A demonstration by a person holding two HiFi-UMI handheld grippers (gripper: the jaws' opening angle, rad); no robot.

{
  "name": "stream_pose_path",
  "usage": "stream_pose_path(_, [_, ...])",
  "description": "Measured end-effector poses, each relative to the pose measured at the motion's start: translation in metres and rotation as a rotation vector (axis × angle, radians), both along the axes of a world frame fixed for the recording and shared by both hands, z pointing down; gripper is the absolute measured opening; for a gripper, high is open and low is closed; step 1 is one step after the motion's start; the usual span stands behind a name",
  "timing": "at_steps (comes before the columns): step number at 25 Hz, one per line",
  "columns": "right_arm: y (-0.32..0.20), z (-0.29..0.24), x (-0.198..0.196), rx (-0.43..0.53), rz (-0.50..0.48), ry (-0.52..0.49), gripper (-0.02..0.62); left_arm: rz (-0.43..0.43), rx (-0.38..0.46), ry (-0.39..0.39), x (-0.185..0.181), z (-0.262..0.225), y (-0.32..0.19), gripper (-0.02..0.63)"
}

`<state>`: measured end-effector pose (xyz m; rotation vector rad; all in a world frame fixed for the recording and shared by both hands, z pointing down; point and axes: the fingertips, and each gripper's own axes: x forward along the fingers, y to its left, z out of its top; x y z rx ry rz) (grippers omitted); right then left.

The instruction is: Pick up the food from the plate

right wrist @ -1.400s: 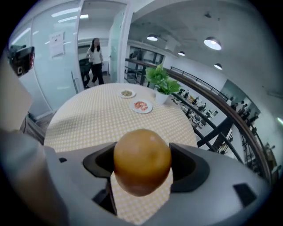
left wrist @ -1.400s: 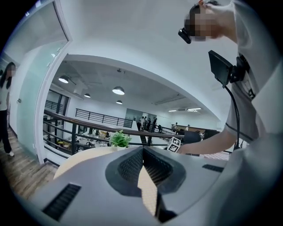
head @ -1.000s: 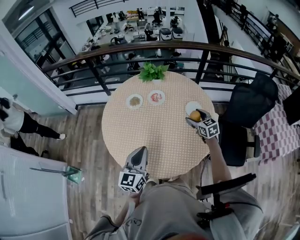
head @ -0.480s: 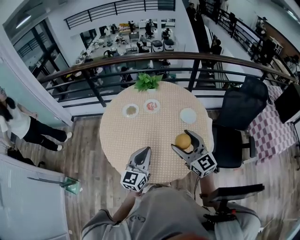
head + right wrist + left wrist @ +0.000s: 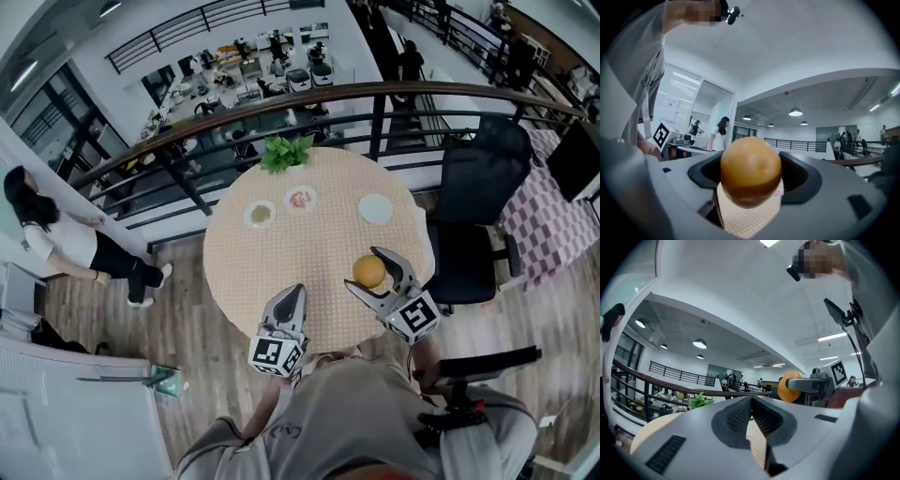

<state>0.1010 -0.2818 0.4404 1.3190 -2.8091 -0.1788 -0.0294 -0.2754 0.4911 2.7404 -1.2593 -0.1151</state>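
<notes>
A round orange-brown piece of food (image 5: 368,271) is clamped in my right gripper (image 5: 365,271), held above the near right part of the round beige table (image 5: 281,253). In the right gripper view the food (image 5: 750,169) fills the gap between the jaws of the right gripper (image 5: 751,180). The white plate (image 5: 376,208) at the table's right is bare. My left gripper (image 5: 296,293) hovers over the near table edge with its jaws together and nothing in them. From the left gripper view, the left gripper (image 5: 751,401) is shut and the food (image 5: 789,387) shows to the right.
Two small plates, one with red food (image 5: 300,199) and one with brownish food (image 5: 260,215), sit at the far side by a green plant (image 5: 286,152). A black office chair (image 5: 483,202) stands right of the table. A curved railing (image 5: 375,117) runs behind it.
My right gripper lifted the food off the white plate and carried it toward the near edge of the table. The left gripper has stayed shut near the front edge.
</notes>
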Motion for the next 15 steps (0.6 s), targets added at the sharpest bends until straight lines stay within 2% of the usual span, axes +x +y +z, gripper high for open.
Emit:
stream_pose_path(4, [-0.004, -0.003, -0.003, -0.006, -0.006, 0.013, 0.362, -0.012, -0.006, 0.014, -0.006, -0.003, -0.001, 0.011])
stream_pose_path(11, [-0.012, 0.005, -0.011, -0.093, -0.022, -0.017, 0.362, -0.038, 0.005, 0.022, -0.019, -0.01, -0.003, 0.011])
stream_pose_path(15, [-0.015, 0.005, -0.015, -0.105, -0.02, -0.009, 0.362, -0.047, 0.005, 0.023, -0.024, -0.014, -0.007, 0.011])
